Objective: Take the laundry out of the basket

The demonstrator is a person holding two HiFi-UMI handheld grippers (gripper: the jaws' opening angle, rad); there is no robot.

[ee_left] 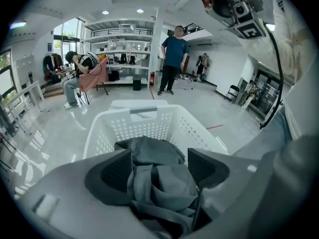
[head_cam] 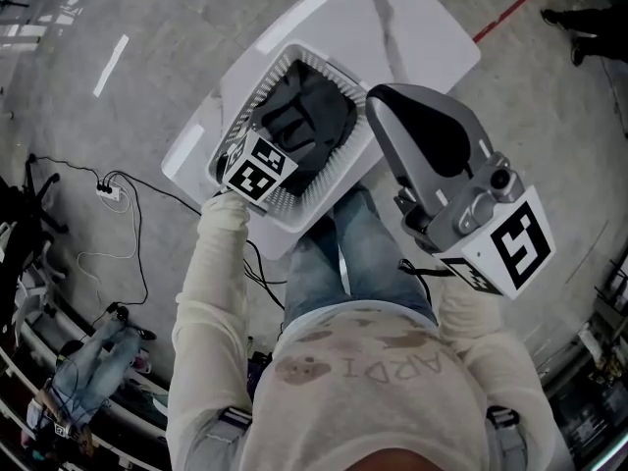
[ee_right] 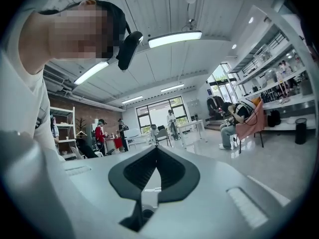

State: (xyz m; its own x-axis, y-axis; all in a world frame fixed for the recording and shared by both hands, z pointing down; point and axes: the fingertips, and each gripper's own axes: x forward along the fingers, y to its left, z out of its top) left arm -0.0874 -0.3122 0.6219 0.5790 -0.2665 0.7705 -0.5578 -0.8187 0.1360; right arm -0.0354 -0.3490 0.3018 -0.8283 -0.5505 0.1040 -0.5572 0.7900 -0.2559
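1. The only writing is pale print on the person's sweatshirt (head_cam: 378,366). It reads roughly "ARDI" and is unclear.
2. One white basket (ee_left: 149,124) stands on one white worktop (head_cam: 417,37).
3. One heap of dark grey laundry (ee_left: 162,183) lies in the basket.
4. The left gripper (ee_left: 159,153) has its fingers clamped on a bunch of laundry.
5. The right gripper (ee_right: 156,151) is held high with its fingers closed and empty.

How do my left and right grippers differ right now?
The left gripper grips bunched grey laundry; the right gripper is shut, empty. The left gripper sits in the white basket; the right gripper is raised clear of it. Both are the same grey build.
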